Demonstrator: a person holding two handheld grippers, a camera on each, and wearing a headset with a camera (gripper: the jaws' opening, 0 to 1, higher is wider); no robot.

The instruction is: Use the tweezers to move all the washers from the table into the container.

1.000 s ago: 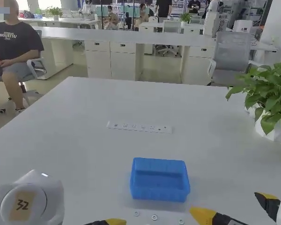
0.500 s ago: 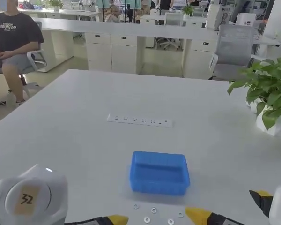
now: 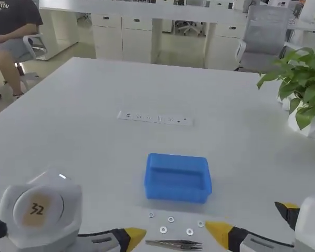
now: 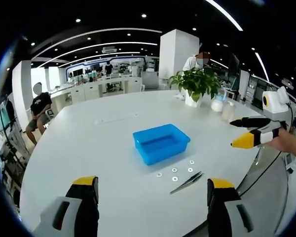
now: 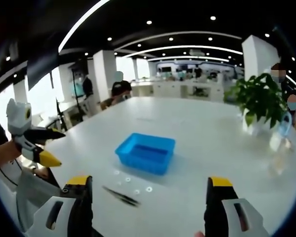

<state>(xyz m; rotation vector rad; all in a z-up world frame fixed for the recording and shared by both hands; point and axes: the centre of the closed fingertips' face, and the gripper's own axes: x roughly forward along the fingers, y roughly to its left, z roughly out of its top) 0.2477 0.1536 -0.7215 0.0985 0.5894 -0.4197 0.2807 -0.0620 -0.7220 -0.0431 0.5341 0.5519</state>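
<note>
Both grippers empty, jaws wide apart over the table's near edge.
Left gripper [image 4: 152, 183] and right gripper [image 5: 148, 182] held nothing; tweezers [image 4: 186, 182] lay flat on the table [image 3: 68, 131] at 1 o'clock from the left jaws, washers [image 4: 175, 170] loose just beyond, blue container [image 4: 161, 142] further at 12.

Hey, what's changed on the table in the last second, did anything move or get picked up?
Nothing on the table moved; the head camera tipped down, bringing the tweezers and more washers into the picture. Nothing was grasped or released. The blue container and power strip stayed put, and the left hand-held gripper and right hand-held gripper stayed open and empty.
</note>
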